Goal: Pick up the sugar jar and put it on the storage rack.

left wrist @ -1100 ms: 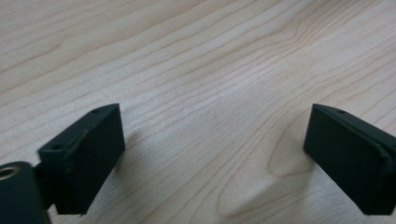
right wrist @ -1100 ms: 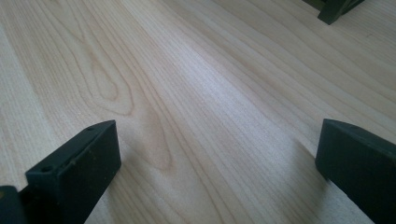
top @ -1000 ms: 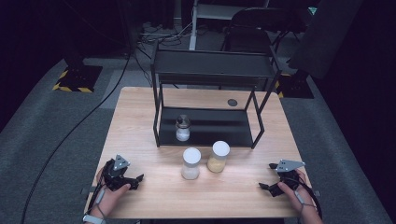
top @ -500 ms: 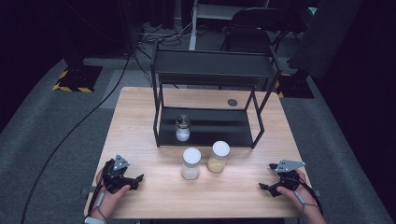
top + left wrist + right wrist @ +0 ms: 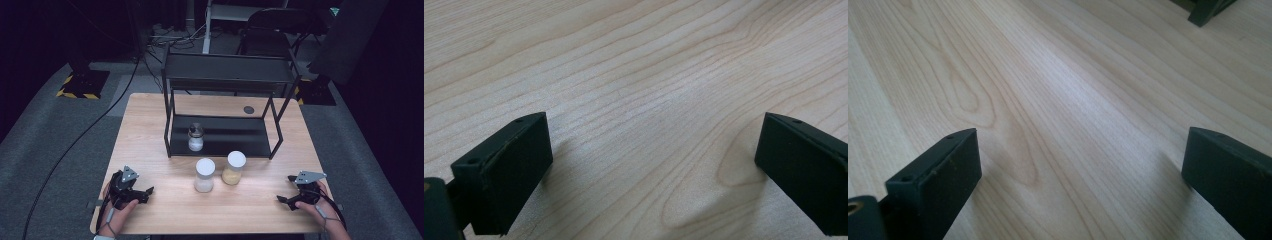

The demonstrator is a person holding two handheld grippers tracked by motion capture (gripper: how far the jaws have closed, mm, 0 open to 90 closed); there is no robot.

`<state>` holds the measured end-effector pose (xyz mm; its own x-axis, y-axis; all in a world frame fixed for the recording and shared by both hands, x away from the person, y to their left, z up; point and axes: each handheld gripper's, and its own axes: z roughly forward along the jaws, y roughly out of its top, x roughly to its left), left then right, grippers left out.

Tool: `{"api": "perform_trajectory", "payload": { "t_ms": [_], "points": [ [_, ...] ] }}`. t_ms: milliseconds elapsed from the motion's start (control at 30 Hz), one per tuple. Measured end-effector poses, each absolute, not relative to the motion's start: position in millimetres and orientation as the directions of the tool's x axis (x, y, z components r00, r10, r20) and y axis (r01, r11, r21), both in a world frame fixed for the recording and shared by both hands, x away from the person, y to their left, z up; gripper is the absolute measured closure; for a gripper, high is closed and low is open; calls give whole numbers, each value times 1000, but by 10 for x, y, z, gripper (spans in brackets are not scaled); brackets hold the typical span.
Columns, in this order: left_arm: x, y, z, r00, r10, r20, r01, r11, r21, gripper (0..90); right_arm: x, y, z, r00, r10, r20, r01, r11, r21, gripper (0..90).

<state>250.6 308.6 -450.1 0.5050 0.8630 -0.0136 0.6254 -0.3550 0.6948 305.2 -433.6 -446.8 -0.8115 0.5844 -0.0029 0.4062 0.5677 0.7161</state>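
Note:
My left gripper (image 5: 142, 192) rests open on the wooden table (image 5: 150, 125) at the front left, its jaws wide apart over bare wood (image 5: 649, 125). At the front right my right gripper (image 5: 284, 200) also lies open with nothing between its jaws, over bare wood (image 5: 1073, 125). Two white-lidded jars stand mid-table: one with pale contents (image 5: 204, 175), one with yellow contents (image 5: 234, 168). A third, dark-lidded jar (image 5: 195, 137) stands on the lower shelf of a black metal rack (image 5: 227, 75).
A small dark disc (image 5: 248, 109) lies on the table behind the rack. A rack foot (image 5: 1205, 10) shows at the top of the right gripper view. Beyond the table are a chair (image 5: 272, 27), cables and grey floor.

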Motion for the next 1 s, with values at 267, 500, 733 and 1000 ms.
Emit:
{"api": "perform_trajectory", "payload": {
  "t_ms": [267,500,733,1000],
  "points": [
    [2503,3079,-4502,500,866,-15,628,-350,695,13,3025,-4293,-4293,-821,571,-17,369,553,747,24],
    [2504,3078,-4502,499,866,-16,629,-350,694,11,3017,-4251,-4113,-831,555,-29,345,557,755,31],
    [2505,3077,-4502,499,867,-15,629,-350,694,10,3004,-4203,-3911,-841,540,-39,325,561,761,37],
    [2505,3076,-4502,497,867,-15,629,-349,694,7,2967,-4151,-3683,-848,526,-55,298,561,773,38]
  ]
}}
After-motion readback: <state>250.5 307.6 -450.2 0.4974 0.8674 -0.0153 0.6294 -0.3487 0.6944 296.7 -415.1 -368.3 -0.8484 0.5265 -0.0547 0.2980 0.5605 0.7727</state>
